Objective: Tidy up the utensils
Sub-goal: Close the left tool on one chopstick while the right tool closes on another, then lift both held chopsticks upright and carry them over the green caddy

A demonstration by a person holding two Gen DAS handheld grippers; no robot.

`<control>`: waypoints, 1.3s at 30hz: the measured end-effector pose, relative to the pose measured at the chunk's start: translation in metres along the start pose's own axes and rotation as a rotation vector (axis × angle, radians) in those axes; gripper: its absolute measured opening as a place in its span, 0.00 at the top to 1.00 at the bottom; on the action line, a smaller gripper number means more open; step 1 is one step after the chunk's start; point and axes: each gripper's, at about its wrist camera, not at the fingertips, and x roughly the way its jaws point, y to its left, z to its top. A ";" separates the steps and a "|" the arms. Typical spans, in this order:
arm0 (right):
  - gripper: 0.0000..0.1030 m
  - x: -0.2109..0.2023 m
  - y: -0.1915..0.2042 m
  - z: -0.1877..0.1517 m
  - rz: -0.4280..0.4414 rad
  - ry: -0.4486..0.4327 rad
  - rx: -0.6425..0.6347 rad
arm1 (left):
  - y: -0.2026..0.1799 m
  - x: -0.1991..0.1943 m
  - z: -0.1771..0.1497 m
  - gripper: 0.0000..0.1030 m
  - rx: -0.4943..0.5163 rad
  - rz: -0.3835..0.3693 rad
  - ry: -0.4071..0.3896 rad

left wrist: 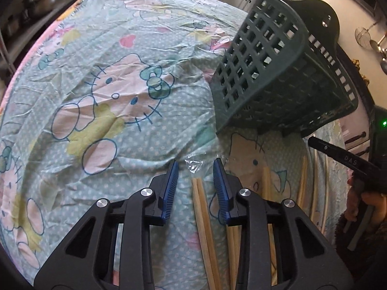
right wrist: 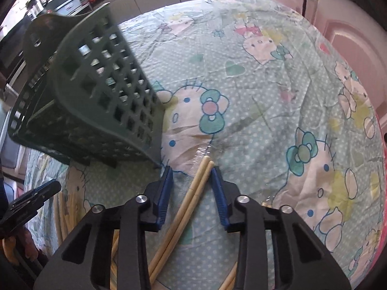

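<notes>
A dark green lattice utensil basket (left wrist: pixel 273 72) stands on the table at the right of the left wrist view and shows at the left of the right wrist view (right wrist: pixel 96 101). My left gripper (left wrist: pixel 196 166) is open, its jaws on either side of a pair of wooden chopsticks (left wrist: pixel 203 220) lying on the cloth. More chopsticks (left wrist: pixel 266 188) lie to their right. My right gripper (right wrist: pixel 191 171) is open around another pair of chopsticks (right wrist: pixel 191 198) on the cloth. Whether either gripper touches the chopsticks is unclear.
A cartoon-cat tablecloth under clear plastic (left wrist: pixel 108 84) covers the round table. The other gripper and the hand holding it show at the right edge (left wrist: pixel 348 162) and at the left edge (right wrist: pixel 31 198). Kitchen cabinets (right wrist: pixel 343 36) stand behind.
</notes>
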 end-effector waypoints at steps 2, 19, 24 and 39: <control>0.76 0.003 -0.003 0.004 0.003 0.011 0.023 | 0.002 0.002 0.003 0.79 -0.001 -0.005 0.010; 0.93 -0.018 -0.005 -0.007 0.083 -0.026 0.005 | 0.024 -0.014 0.005 0.98 0.008 -0.083 0.013; 0.94 -0.053 0.014 -0.016 0.133 -0.122 -0.114 | 0.012 -0.042 0.000 0.98 0.073 -0.076 -0.065; 0.94 -0.161 0.065 -0.028 0.265 -0.401 -0.279 | -0.044 -0.151 0.008 0.98 0.208 -0.116 -0.328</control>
